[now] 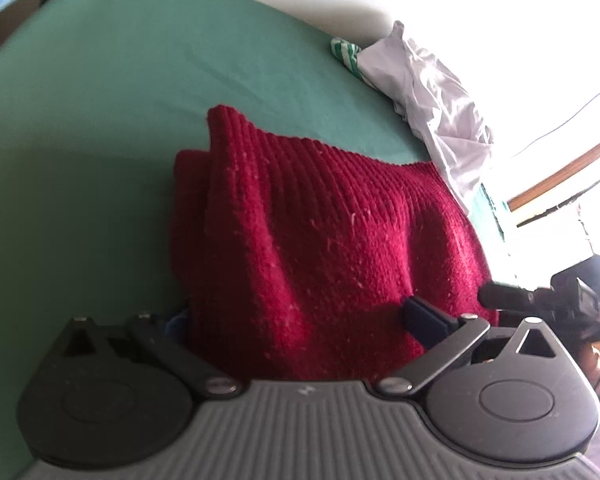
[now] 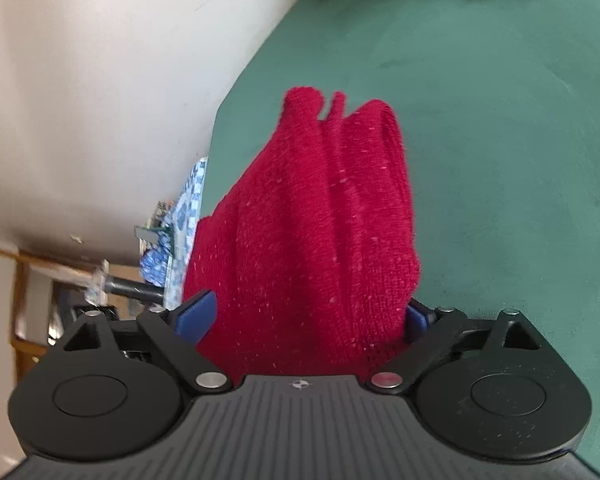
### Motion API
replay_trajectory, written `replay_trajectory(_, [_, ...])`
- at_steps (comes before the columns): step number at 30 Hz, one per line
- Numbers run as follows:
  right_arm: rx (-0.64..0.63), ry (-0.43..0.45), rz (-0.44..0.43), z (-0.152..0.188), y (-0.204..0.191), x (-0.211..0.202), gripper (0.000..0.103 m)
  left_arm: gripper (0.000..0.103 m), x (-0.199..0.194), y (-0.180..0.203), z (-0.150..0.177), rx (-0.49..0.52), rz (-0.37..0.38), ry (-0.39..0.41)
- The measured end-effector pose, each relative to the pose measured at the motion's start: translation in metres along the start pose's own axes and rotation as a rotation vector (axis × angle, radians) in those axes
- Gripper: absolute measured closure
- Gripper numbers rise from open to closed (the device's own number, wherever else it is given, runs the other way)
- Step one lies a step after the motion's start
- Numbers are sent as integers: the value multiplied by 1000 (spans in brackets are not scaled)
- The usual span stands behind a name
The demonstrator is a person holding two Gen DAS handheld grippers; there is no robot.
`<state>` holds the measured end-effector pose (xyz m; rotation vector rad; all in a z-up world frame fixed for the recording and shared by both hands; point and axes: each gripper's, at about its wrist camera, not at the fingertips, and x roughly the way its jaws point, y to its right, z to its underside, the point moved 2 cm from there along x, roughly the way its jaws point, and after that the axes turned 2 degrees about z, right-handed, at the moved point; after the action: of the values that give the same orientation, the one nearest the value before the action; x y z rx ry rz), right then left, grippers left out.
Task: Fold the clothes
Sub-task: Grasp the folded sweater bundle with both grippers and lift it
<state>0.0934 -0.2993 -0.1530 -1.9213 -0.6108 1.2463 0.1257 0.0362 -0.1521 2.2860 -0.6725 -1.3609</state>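
You are working a red knitted garment [image 1: 308,224] that is lying bunched in thick folds on the green bed [image 1: 119,100], its near end running right up under both grippers.

The right gripper [image 2: 304,320] is standing with its fingers [image 2: 195,316] spread wide; the knit is filling the gap between them, but the blue pads are not visibly pressing it, so treat this side as free. On the left gripper [image 1: 295,320] the fingers are also looking wide, one blue pad [image 1: 424,316] resting on top of the wool while the other is buried under the fabric, so you cannot tell whether that side is gripping.

To do this step well, you are probably best settling the fold flat before reaching again: keep both grippers low, take one clean edge rather than a stacked bundle, and keep the two edges level so the layers are not twisting.

Much is hidden. The garment's near hem is disappearing beneath the gripper bodies, and its shape is unreadable. Blur and window glare are washing out the pale crumpled clothes [image 1: 432,92] at the far edge of the bed.
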Motion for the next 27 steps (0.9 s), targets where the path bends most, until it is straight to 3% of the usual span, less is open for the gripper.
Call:
replay_trajectory(6, [-22, 19, 35, 3, -5, 8, 19, 1, 4, 6, 4, 47, -66, 15])
replay_trajectory(8, [-27, 25, 68, 2, -3, 7, 38, 2, 6, 11, 7, 67, -95, 22])
replay_trajectory(11, [-26, 39, 101, 2, 2, 5, 53, 3, 10, 18, 12, 100, -148, 40])
replay_trajectory(17, [-34, 50, 143, 1, -4, 6, 55, 20, 12, 29, 19, 159, -258, 69])
replay_trajectory(23, [-36, -9, 193, -9, -14, 8, 58, 44, 8, 42, 8, 188, -278, 50])
replay_trajectory(27, [-69, -59, 183, -21, -30, 7, 59, 50, 3, 45, -6, 182, -274, 16])
